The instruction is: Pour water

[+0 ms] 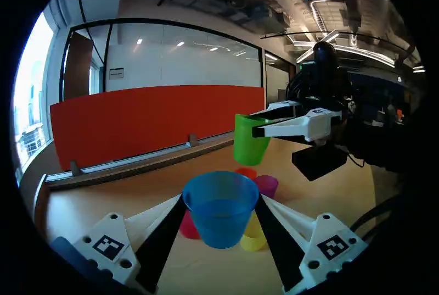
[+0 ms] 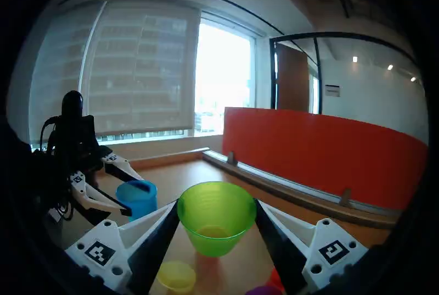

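Note:
My left gripper is shut on a blue cup with water in it, held upright above the wooden table. In the right gripper view, my right gripper is shut on a green cup, upright, with a little liquid at its bottom. The left gripper view has that green cup lifted to the far right, pinched by the right gripper. The right gripper view has the blue cup at left, between the left gripper's fingers.
Several small cups stand on the table under the held ones: yellow, pink, purple, red; the yellow cup is also below the green one. An orange partition and rail run along the table's far edge.

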The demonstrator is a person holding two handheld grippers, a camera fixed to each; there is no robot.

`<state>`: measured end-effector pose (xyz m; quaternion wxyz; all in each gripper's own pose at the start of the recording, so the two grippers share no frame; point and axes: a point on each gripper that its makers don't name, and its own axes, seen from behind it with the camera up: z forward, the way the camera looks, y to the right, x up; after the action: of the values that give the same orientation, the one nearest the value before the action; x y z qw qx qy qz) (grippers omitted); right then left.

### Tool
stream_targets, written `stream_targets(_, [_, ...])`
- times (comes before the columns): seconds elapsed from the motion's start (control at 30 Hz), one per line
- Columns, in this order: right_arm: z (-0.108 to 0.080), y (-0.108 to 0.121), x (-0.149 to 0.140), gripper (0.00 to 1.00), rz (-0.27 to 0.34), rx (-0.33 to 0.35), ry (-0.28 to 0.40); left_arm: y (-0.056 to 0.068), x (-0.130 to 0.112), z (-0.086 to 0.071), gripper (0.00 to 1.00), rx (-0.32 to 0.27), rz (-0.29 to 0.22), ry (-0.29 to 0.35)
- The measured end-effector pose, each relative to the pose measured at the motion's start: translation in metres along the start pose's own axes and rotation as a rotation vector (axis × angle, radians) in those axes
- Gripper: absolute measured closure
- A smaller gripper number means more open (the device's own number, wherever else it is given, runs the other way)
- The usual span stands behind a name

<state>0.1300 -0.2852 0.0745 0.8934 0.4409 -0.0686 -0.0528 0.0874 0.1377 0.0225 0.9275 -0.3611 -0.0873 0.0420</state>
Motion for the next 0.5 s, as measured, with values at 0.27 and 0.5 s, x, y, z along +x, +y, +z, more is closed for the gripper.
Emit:
stream_targets(0.27, [-0.0009,-0.0042,0.0049,0.05,-0.012,0.004,0.028,0.0006,0.0012,0.0004,0.14,-0.003,-0.003,0.005])
stream_targets(0.5, [-0.0016,-0.0085,0.0054,0.05,-0.025,0.007,0.042,0.0022,-0.0001,0.0013,0.14,-0.005,-0.009,0.007])
